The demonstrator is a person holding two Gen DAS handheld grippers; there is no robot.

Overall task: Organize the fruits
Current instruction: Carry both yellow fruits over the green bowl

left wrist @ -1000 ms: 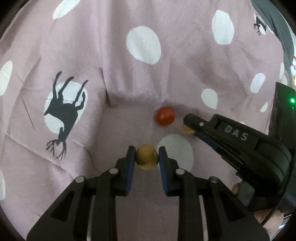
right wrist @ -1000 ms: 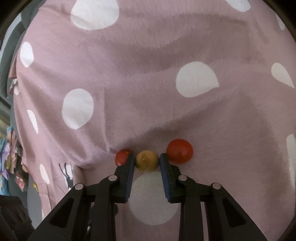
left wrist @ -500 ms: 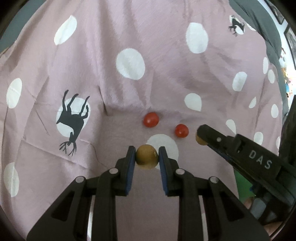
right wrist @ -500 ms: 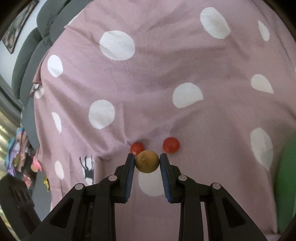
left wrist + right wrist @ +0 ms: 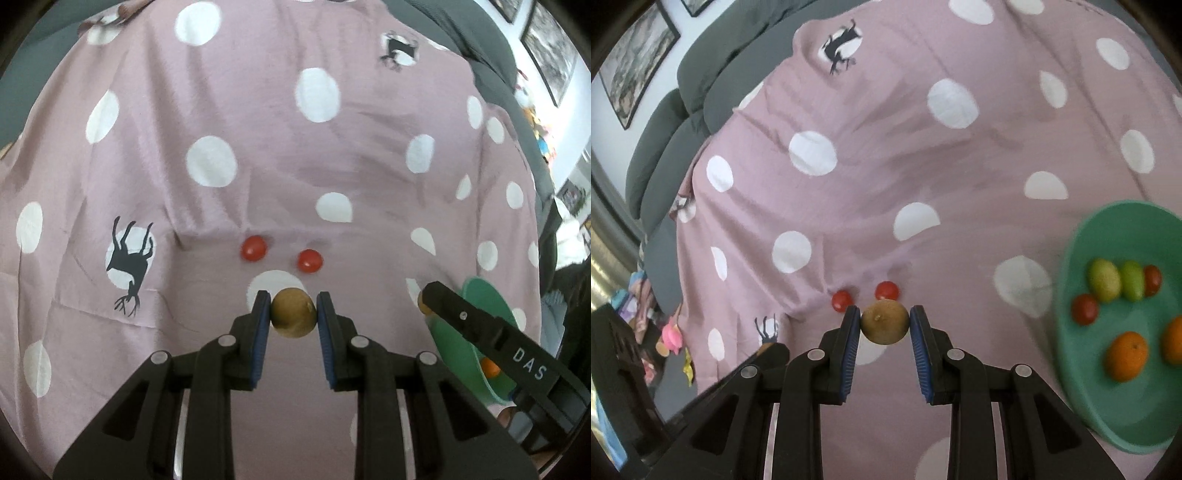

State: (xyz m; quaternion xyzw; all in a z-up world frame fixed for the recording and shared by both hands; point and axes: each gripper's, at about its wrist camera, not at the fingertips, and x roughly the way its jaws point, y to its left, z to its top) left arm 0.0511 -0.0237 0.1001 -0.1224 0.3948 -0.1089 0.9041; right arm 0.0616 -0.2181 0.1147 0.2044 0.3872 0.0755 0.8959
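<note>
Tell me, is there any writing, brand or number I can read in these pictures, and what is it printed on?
"DAS": white capital letters on the black finger of the right gripper, seen in the left wrist view.
Framed pictures on the wall: too small and blurred to show any text.
The pink cloth carries only white dots and deer shapes, no words.
Nothing else readable.

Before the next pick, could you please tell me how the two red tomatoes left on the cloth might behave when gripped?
The tomatoes look round and glossy, so they would probably roll or slip if nudged. They seem small and thin-skinned, so likely easily squashed. The soft cloth may give underneath.
</note>
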